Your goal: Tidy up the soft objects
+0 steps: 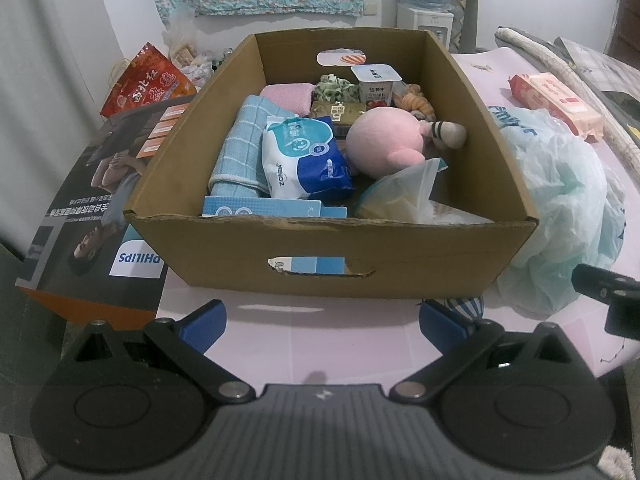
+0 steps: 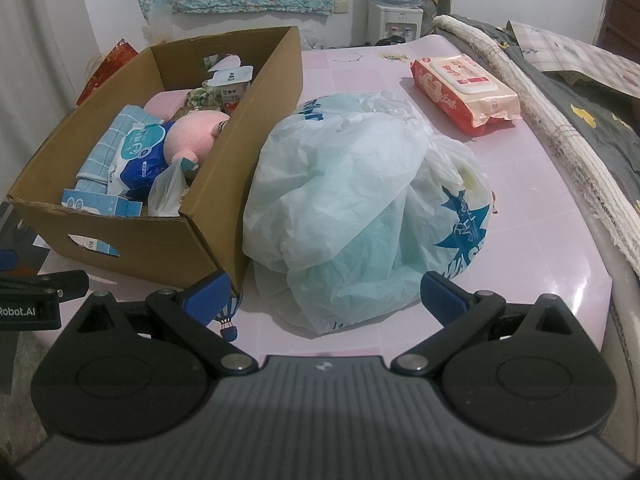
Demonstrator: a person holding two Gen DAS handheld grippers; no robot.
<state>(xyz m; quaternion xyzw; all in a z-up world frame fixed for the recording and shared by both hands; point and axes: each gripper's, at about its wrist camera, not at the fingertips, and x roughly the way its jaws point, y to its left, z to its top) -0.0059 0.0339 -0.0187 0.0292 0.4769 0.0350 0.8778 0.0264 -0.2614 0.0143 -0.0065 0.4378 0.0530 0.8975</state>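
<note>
A cardboard box (image 1: 332, 252) stands on the pink table and holds a pink plush toy (image 1: 380, 140), a blue towel (image 1: 240, 148), a blue and white wipes pack (image 1: 304, 160) and a yoghurt cup (image 1: 376, 84). The box also shows in the right wrist view (image 2: 152, 236). A crumpled pale green plastic bag (image 2: 360, 208) lies right of the box; it also shows in the left wrist view (image 1: 560, 208). A pink wipes pack (image 2: 464, 92) lies further back. My left gripper (image 1: 322, 322) is open and empty before the box. My right gripper (image 2: 324, 296) is open, close before the bag.
A Philips carton (image 1: 100, 216) lies left of the box with a red snack bag (image 1: 148, 84) behind it. A rolled mat (image 2: 560, 136) and bedding run along the table's right edge. A water dispenser (image 2: 396, 20) stands at the back wall.
</note>
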